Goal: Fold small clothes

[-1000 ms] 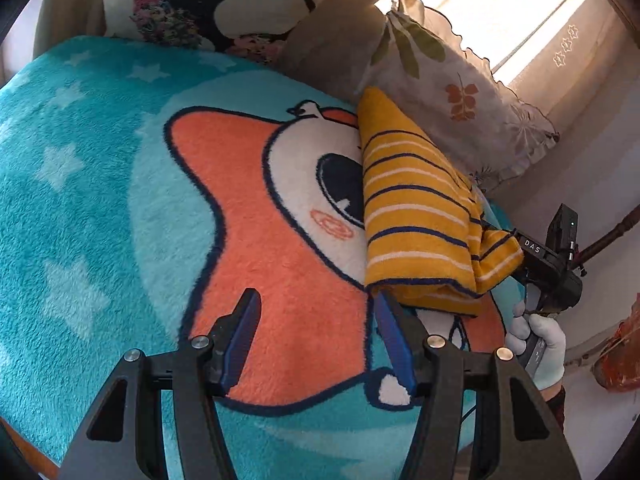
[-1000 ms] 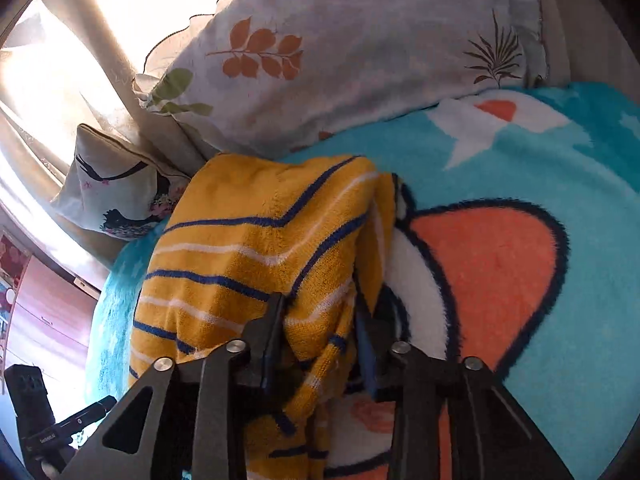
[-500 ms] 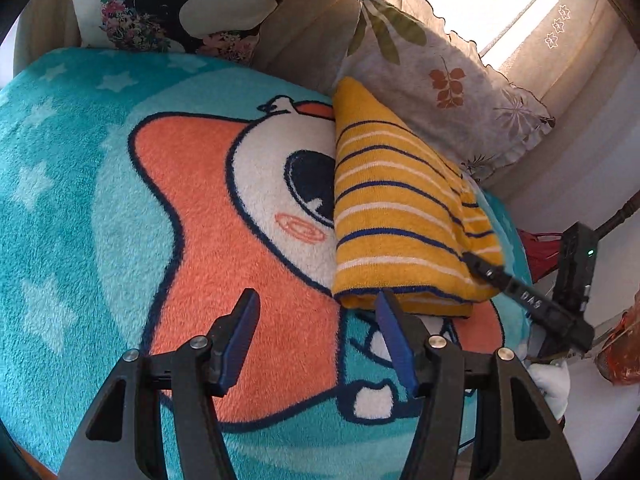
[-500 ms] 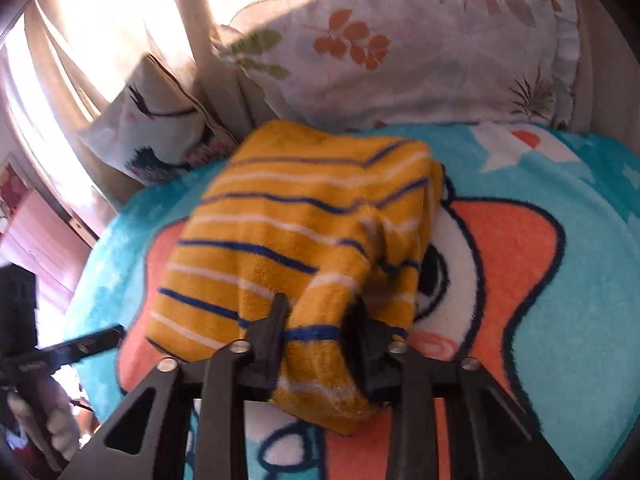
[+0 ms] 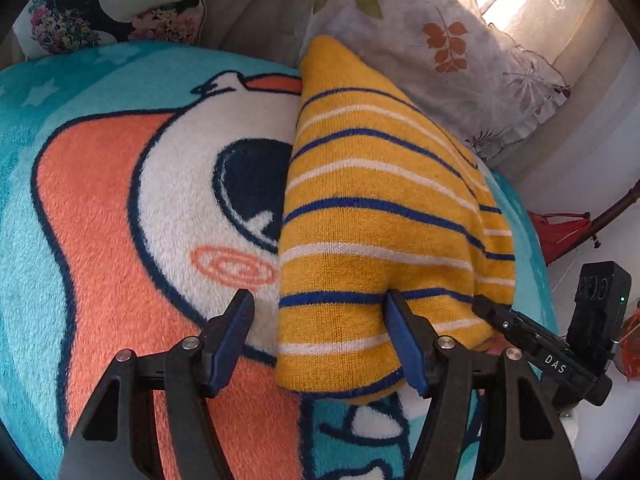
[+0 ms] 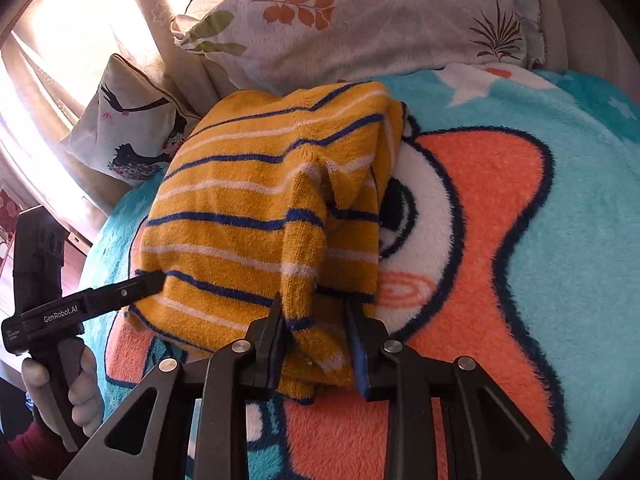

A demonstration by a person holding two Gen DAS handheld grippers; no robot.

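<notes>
Across the bed your teal cartoon fleece blanket (image 5: 100, 220) lies spread, with a leaf-print pillow (image 6: 380, 20) and a smaller figure-print cushion (image 6: 128, 132) at its head. On the blanket, touching the pillow, sits the folded yellow striped sweater (image 5: 380, 208). Your right claw (image 6: 316, 344) is clenched on the sweater's near edge. Your left claw (image 5: 320, 340) is opening, its right finger against the sweater's near corner, not pinching it.

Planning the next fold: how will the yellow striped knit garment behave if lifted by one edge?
The yellow striped knit garment probably flops and sags: it already drapes in soft folds. Its fuzzy knit likely resists slipping, and its folded layers may fall open.
</notes>
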